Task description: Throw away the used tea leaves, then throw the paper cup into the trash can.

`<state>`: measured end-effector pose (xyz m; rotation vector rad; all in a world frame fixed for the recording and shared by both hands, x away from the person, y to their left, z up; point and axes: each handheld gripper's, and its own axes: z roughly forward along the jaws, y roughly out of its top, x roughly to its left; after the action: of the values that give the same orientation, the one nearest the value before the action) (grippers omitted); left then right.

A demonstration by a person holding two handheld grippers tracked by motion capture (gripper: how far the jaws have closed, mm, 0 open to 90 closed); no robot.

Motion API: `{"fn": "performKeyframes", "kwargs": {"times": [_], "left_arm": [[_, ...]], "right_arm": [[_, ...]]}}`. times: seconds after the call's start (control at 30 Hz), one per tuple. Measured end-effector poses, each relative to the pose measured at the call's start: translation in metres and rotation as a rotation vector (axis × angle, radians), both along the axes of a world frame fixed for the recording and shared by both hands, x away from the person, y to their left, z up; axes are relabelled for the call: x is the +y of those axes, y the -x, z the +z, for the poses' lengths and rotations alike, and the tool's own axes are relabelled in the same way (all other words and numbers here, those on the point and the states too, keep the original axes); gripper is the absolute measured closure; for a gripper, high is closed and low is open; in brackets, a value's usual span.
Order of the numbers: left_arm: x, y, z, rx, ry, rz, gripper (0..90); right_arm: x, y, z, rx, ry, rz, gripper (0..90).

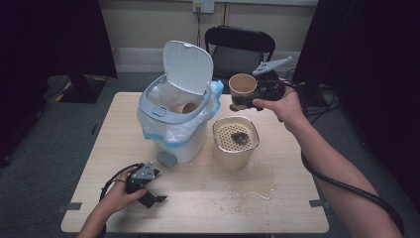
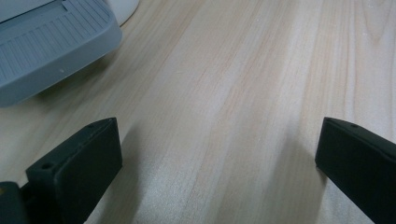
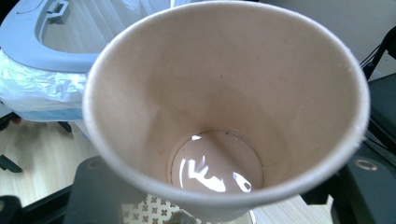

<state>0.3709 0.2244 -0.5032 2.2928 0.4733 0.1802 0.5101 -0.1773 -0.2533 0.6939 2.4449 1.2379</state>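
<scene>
I see the surface (image 1: pixel 198 198), pale wood with a wet spill and crumbs near its front. On it stands the white bin (image 1: pixel 173 129), lid up, liner in, another cup lying inside. Beside it sits the strainer canister (image 1: pixel 236 141) with dark dregs on its perforated top. My right hand-held gripper (image 1: pixel 245 96) holds the paper cup (image 1: pixel 242 88) in the air above the canister, just beside the bin. My left hand-held gripper (image 1: pixel 148 196) rests on the surface, jaws wide apart, gripping nothing.

Black chair (image 1: pixel 239 47) behind the table (image 1: pixel 198 198).
</scene>
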Motion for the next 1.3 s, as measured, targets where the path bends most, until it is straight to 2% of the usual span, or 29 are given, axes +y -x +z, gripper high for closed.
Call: {"fn": "performKeyframes", "kwargs": {"times": [0.33, 0.67, 1.3], "left_arm": [[0.000, 0.000, 0.000, 0.000, -0.001, 0.000, 0.0], [0.000, 0.000, 0.000, 0.000, 0.001, 0.000, 0.0], [0.000, 0.000, 0.000, 0.000, 0.000, 0.000, 0.0]], "right_arm": [[0.004, 0.001, 0.003, 0.004, -0.001, 0.007, 34.7], [0.017, 0.000, 0.014, -0.007, -0.005, 0.042, 34.7], [0.039, 0.000, 0.030, 0.004, -0.008, 0.103, 34.6]]}}
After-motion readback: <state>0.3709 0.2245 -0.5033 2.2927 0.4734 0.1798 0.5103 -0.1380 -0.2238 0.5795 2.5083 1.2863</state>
